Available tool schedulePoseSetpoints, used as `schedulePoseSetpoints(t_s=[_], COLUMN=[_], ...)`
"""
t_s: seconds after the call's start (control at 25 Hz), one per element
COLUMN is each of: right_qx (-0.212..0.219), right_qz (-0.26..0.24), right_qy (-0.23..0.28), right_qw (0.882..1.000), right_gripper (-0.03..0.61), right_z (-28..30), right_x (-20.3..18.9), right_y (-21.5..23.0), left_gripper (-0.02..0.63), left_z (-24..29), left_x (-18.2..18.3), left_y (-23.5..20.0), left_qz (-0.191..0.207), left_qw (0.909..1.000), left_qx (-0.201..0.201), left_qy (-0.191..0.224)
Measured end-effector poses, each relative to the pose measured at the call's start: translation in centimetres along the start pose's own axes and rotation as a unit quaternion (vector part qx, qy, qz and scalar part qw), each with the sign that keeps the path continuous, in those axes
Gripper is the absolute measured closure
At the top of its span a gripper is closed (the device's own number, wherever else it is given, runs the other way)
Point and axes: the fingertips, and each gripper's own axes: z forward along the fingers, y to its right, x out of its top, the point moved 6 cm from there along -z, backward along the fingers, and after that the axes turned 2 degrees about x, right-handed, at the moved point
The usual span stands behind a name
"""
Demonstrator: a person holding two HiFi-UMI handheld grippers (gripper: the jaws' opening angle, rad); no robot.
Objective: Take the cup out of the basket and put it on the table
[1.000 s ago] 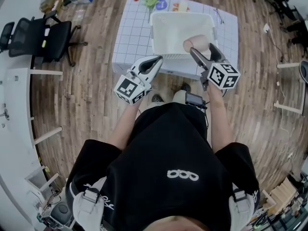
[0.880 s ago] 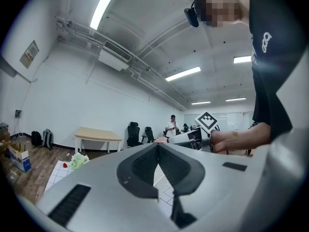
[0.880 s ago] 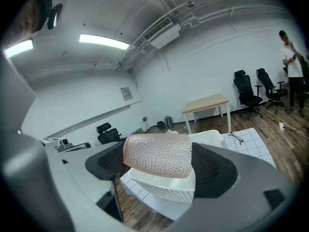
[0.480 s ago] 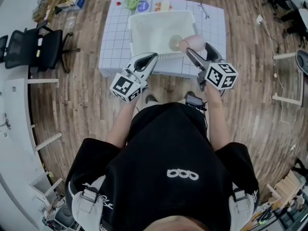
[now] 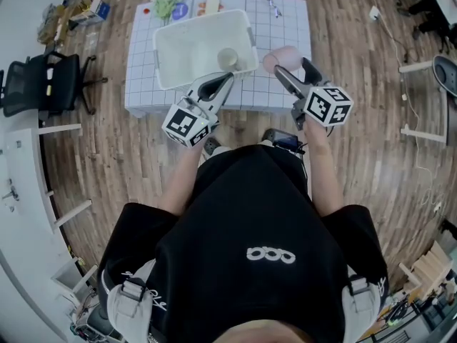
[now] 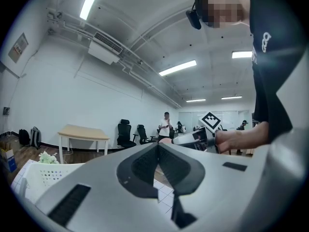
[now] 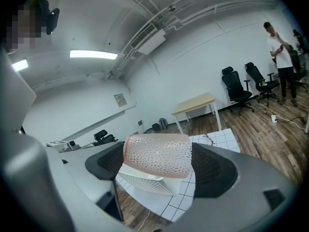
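Right claw (image 7: 159,170) around pink cup (image 7: 155,153)

**Matt plastic, plank wood**

The cup (image 7: 157,156) has a pink, matt, honeycomb-textured skin. The fingers (image 7: 215,170) show dark ribbed pads set in smooth grey shells. The basket (image 5: 160,61) looks like white perforated plastic. The table (image 5: 285,27) top is smooth, white and gridded. The floor (image 5: 107,156) is wood planking.

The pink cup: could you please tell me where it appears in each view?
Head view: upper middle, pink cup in the right claw.
Left gripper view: perhaps the small pink sliver at centre.
Right gripper view: centre, clamped.
Shared landmark: white basket.
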Motion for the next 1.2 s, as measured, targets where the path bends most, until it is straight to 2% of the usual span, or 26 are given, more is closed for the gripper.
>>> schedulePoseSetpoints(t_s=[0.4,0.72,0.92,1.2], right_qx=[-0.017,-0.01,0.006,0.023], right_qz=[0.022,0.038,0.071,0.128], right_qy=[0.015,0.005,-0.01,-0.055], right_qw=[0.999,0.999,0.997,0.99], right_gripper=[0.17,0.17,0.17,0.17], right_z=[-3.8,-3.5,-1.8,1.7], right_x=[0.6,-0.5,-3.0,-8.6], right_y=[5.1,7.0,8.7,11.7], left_gripper=[0.606,0.606,0.606,0.606], left_z=[4.7,5.4,5.0,4.4], left_x=[-0.5,-0.8,-1.4,-1.8], left_y=[3.1,4.0,4.1,3.5], left_qz=[0.004,0.005,0.0,-0.002], left_qw=[0.9998,0.9998,0.9997,0.9993], left_qx=[-0.016,-0.013,-0.003,0.019], left_qy=[-0.008,-0.015,-0.026,-0.033])
